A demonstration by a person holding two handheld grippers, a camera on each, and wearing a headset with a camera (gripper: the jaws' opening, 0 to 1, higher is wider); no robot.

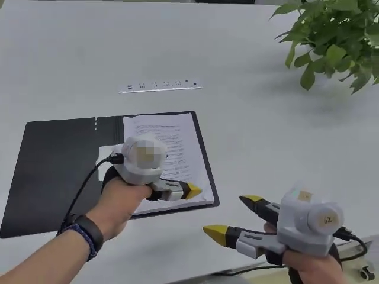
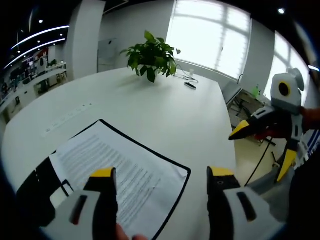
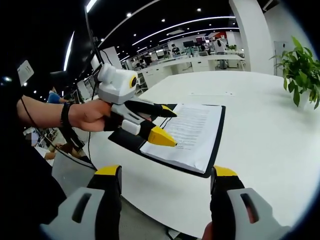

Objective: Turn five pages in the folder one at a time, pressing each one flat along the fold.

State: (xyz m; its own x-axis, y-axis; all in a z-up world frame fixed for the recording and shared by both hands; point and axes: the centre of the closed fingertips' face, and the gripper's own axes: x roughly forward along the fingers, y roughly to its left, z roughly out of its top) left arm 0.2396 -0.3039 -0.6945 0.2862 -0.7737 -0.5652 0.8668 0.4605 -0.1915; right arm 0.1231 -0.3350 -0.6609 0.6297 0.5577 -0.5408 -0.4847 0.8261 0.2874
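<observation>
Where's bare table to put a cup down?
Bare table lies between the folder and the plant, and beyond the power strip. The near edge is crowded: left gripper over the pages, right gripper beside it.

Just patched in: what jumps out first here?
An open black folder lies centre, printed pages on its right half. The left gripper is over the pages' near corner, jaws open; the right gripper hangs open to the folder's right. A potted plant stands far right.
</observation>
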